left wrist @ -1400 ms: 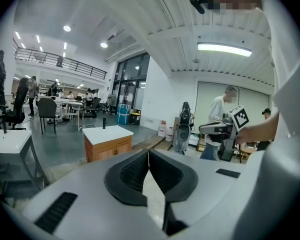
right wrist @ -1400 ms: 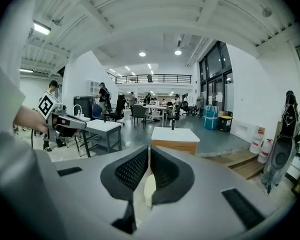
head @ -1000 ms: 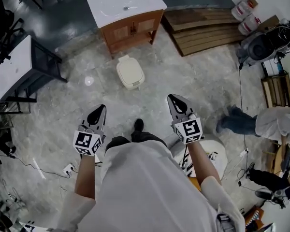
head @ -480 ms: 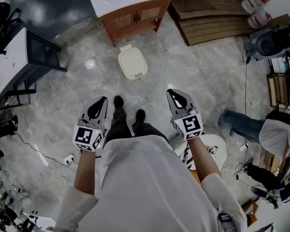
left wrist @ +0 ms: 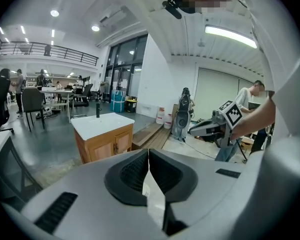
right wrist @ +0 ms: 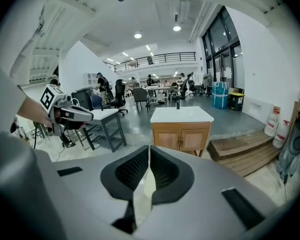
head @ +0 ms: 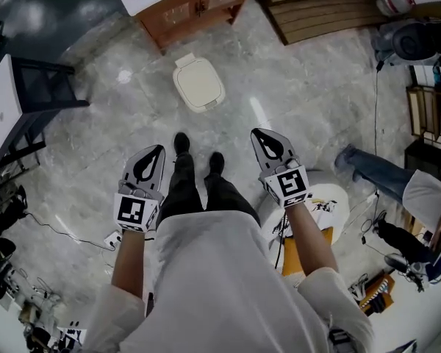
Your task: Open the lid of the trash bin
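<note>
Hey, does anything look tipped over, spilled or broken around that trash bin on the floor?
Nothing stands out. The trash bin sits upright and closed, a little apart from the wooden cabinet behind it, and no spill or damage shows around it.

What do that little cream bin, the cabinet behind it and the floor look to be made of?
Trash bin: probably plastic, smooth cream moulded lid.
Cabinet: wood, orange-brown panelled doors, glossy white top.
Floor: polished stone or tile, grey veining, light reflections.
</note>
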A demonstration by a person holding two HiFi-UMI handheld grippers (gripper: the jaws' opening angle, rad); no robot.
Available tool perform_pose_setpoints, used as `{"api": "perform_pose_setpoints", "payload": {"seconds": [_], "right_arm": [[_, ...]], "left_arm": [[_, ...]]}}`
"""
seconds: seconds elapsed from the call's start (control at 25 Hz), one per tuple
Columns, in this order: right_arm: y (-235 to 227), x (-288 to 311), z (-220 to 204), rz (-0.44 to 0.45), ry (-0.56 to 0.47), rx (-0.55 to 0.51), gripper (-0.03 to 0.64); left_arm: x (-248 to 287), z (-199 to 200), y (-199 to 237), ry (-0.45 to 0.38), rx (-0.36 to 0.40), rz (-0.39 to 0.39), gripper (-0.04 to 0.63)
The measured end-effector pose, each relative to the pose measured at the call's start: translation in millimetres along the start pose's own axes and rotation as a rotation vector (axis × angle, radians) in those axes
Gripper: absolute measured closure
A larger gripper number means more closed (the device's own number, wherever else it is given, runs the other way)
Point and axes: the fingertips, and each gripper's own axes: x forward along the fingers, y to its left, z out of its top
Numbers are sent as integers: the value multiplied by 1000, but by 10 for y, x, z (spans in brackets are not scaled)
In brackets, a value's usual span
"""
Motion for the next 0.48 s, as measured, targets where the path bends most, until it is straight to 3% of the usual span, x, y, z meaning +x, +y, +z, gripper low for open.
{"api": "perform_pose_setpoints", "payload": {"seconds": [0.24,0.48], "right_arm": [[-9,485,-232,-17,66,10,581],[-49,1085,-674,-25,138,17,581]], "left_arm": [[288,-291,233,56,13,-56,574],[624,-741,397,105,-30,-93,574]]}}
